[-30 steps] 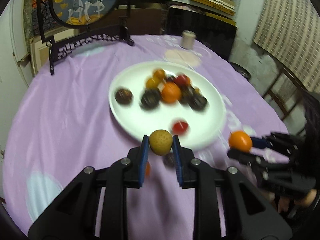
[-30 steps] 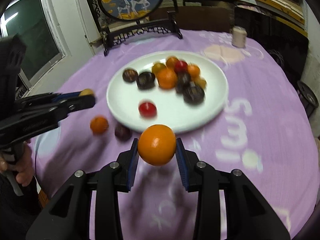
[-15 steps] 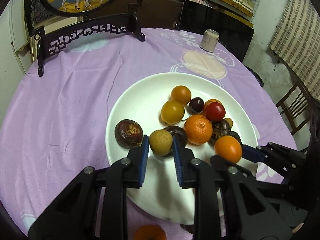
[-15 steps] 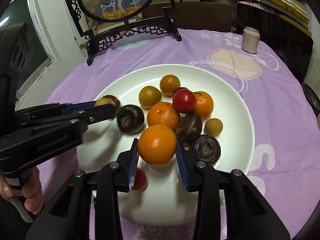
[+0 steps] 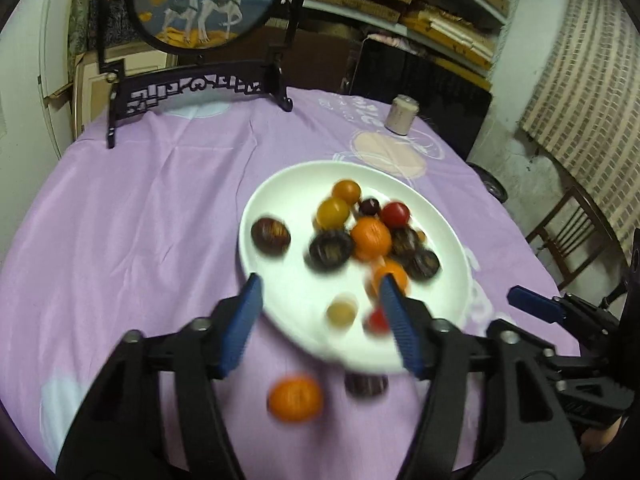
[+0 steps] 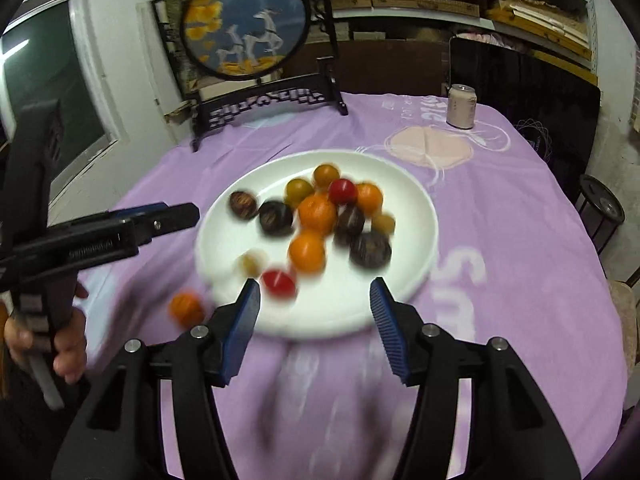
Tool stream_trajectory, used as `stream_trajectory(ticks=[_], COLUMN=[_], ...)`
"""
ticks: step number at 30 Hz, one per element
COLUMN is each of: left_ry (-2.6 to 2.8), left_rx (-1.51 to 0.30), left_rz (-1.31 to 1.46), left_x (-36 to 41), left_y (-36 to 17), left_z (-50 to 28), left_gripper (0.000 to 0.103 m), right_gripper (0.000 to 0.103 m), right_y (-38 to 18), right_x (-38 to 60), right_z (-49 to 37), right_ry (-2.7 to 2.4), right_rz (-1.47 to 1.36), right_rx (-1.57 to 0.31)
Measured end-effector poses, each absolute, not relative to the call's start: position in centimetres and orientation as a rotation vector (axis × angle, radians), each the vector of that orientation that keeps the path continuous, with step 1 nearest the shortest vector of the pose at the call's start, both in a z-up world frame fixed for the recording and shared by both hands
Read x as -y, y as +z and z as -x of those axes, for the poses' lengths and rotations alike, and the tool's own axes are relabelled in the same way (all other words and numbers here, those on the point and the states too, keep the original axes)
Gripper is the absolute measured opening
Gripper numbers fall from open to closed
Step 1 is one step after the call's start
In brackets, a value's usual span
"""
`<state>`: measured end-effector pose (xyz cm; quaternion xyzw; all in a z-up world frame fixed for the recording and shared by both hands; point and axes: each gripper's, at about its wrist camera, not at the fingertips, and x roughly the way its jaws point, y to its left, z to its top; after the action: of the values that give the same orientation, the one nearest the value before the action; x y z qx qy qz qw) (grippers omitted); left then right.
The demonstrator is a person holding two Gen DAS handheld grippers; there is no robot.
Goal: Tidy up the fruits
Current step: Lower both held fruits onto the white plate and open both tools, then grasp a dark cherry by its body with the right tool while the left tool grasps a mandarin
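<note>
Hovering over white plate (image 6: 424, 216), left tool (image 5: 320, 308) and right tool (image 6: 314, 306) jaws just opened wide, empty; orange (image 6: 307, 253) and yellowish fruit (image 5: 341, 312) on plate.

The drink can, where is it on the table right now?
The drink can stands upright at the far right of the purple tablecloth, beyond the white plate and right of the framed deer screen.
</note>
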<state>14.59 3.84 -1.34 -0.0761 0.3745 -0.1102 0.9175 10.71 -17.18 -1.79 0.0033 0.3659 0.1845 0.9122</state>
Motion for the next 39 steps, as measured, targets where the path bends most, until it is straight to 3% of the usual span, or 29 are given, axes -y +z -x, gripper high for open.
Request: stream_trajectory(ticks=[1,6,10,26,28,29,39], left_ry=[-0.233,-0.240,-0.183,-0.142,-0.153,-0.161,-0.215], left_rx=[-0.759,-0.764,-0.745,-0.783,-0.787,-0.789,-0.844], left_rz=[0.163,0.144,0.147,0.223,0.222,0.217,0.128], left_x=[-4.1,-5.0,-6.8,-11.5,-11.4,-11.1,-6.6], left_y=[-1.4,-2.4,-2.5,-4.6,-4.7,-4.7,-5.9], left_z=[-12.9,-8.0,-5.5,-2.2,-2.2,-2.3,-6.8], left_gripper=[0.075,0.078,0.088,0.092,0.092,0.092,0.092], right_gripper=[0.059,0.059,0.059,0.059,0.046,0.028,0.027], right_y=[-1.9,-2.7,-3.1,-8.9,-9.3,-9.4,-7.0], right_x=[17.4,16.6,15.3,7.4,7.1,6.9,9.9], right_z=[-9.4,-7.0,-6.7,-12.3,-13.0,-13.3,-10.0], right_ry=[0.393,0.415,0.436,0.437,0.426,0.408,0.472], right_rz=[-0.006,0.012,0.020,0.147,0.157,0.175,0.122], right_rx=[-0.758,-0.793,-0.809,-0.939,-0.935,-0.921,-0.888])
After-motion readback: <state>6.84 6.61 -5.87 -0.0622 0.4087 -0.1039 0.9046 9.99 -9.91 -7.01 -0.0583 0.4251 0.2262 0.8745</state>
